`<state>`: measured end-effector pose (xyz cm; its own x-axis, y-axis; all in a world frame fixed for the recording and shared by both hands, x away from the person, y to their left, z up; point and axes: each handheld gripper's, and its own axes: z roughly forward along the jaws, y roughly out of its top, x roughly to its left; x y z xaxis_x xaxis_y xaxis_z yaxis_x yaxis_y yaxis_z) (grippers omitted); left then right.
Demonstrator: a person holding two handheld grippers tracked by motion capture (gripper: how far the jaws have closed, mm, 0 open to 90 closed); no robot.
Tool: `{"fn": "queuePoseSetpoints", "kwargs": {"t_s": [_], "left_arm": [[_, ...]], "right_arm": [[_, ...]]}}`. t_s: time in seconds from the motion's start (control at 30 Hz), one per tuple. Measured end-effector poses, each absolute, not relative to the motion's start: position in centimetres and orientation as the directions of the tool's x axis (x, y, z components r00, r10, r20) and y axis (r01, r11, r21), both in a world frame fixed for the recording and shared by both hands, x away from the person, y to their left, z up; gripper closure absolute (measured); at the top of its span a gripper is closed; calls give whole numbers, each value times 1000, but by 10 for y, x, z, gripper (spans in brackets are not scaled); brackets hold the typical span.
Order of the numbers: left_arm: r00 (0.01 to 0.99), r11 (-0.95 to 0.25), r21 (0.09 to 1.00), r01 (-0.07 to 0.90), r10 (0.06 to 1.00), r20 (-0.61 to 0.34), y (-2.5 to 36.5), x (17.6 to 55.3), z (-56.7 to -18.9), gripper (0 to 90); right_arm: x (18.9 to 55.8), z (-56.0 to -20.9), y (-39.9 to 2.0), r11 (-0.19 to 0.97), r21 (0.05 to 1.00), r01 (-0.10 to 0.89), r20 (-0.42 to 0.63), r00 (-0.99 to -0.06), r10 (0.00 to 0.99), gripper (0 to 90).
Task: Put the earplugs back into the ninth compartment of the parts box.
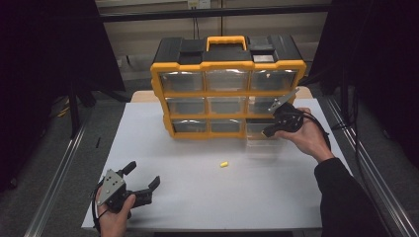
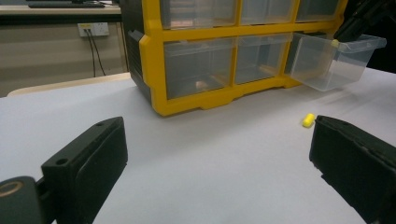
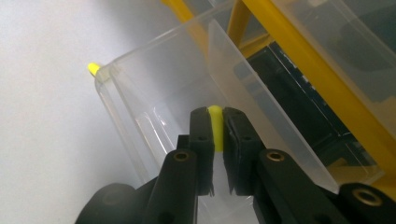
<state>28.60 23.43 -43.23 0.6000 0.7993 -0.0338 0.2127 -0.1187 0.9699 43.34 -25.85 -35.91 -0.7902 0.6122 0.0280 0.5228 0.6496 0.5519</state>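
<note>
Right gripper view: the right gripper [image 3: 215, 122] pinches a small yellow piece [image 3: 215, 125] over the clear drawer [image 3: 154, 102]. A second yellow piece [image 1: 224, 164] lies mid-tabletop [image 1: 197, 187], with free room around. The left gripper [image 1: 143, 178] stands open near the front-left corner.

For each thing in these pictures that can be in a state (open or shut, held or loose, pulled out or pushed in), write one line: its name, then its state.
Yellow-and-black plastic drawer cabinet: upright on the table.
Clear plastic drawer at bottom right: pulled out.
Other clear drawers: pushed in.
Small yellow piece in the jaws: gripped, above the open drawer.
Second small yellow piece: loose on the table.
Right gripper: shut on the piece.
Left gripper: open, empty.
</note>
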Motion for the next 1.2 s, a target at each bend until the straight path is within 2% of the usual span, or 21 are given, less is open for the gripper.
{"fn": "queuePoseSetpoints", "kwargs": {"t_s": [0.43,0.7,0.83,0.93,1.07,1.2], "left_arm": [[598,-113,970,213,800,-38,234,286,-432,44],[598,-111,971,213,801,-40,234,286,-432,44],[598,-113,970,216,801,-40,234,286,-432,44],[598,-116,970,214,801,-36,234,286,-432,43],[597,-109,970,217,801,-44,234,285,-432,43],[598,-110,970,217,800,-43,234,285,-432,43]], "right_arm": [[433,-367,-256,642,550,535,43,-785,617,794],[431,-361,-260,598,600,531,35,-764,644,599],[428,-357,-262,561,626,542,51,-746,664,457],[428,-355,-263,532,649,544,58,-732,678,316],[427,-354,-263,512,678,527,51,-729,683,230],[423,-353,-261,506,691,516,45,-730,682,181]]}}
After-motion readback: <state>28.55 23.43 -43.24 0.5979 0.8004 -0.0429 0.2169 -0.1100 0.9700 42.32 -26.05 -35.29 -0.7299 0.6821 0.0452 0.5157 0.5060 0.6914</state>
